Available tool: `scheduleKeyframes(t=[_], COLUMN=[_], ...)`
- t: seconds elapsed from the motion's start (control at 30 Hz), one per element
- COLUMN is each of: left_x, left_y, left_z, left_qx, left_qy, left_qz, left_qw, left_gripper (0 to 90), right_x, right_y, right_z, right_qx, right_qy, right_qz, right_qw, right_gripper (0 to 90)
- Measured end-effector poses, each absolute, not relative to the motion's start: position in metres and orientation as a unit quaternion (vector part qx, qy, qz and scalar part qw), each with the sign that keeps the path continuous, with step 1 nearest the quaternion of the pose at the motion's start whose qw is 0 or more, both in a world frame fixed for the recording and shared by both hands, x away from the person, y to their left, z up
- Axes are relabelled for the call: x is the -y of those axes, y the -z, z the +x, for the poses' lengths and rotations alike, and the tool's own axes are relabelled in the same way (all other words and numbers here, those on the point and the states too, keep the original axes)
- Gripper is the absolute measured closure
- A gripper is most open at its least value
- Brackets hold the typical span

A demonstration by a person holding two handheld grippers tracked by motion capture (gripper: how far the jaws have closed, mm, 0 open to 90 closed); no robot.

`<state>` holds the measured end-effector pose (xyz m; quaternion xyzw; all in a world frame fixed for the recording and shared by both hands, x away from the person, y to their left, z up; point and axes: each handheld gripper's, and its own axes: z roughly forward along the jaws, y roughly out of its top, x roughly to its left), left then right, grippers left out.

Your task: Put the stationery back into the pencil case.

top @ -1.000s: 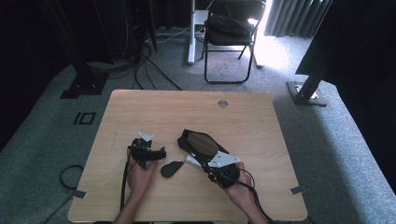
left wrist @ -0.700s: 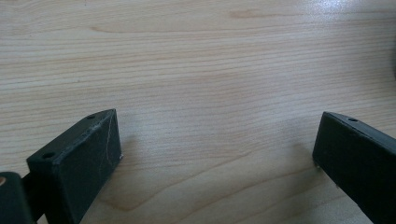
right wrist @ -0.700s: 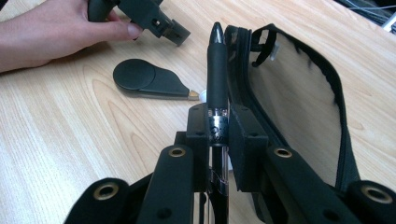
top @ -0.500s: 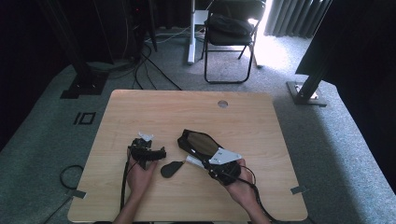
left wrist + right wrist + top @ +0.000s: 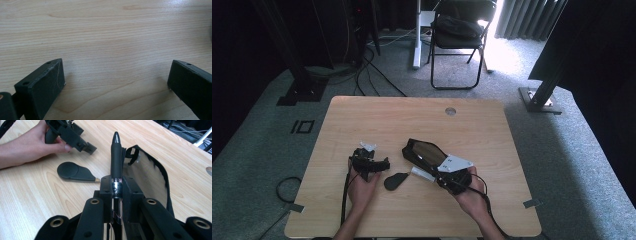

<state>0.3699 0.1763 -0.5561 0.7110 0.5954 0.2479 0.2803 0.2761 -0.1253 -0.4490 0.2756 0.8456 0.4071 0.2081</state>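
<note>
High view: left gripper [image 5: 384, 164] lay low on table [image 5: 362, 115], left hand [image 5: 362, 182] under it; right gripper [image 5: 439, 172] angled far-left, pen [image 5: 422, 174] clamped beside pouch [image 5: 424, 151].
Left gripper view: jaws wide apart over bare wood.
Right gripper view: jaws shut on pen [image 5: 116, 157], tip pointing far; black teardrop piece [image 5: 75, 171] near left.

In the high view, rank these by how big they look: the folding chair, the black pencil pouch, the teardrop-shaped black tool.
1. Folding chair, though it stands farther from the camera.
2. Black pencil pouch.
3. Teardrop-shaped black tool, clearly smallest.
</note>
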Motion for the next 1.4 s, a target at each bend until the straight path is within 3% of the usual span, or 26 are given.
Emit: scheduleKeyframes(t=[1.4], left_x=[-0.176], left_y=[0.556], left_z=[0.37], left_qx=[-0.595], left_qy=[-0.248], left_qz=[0.711], left_qw=[0.28], left_gripper=[1.3], right_x=[0.134], right_y=[0.441], right_z=[0.303], right_qx=[-0.837], right_qy=[-0.413], right_qz=[0.288], right_qw=[0.217], right_gripper=[79.6])
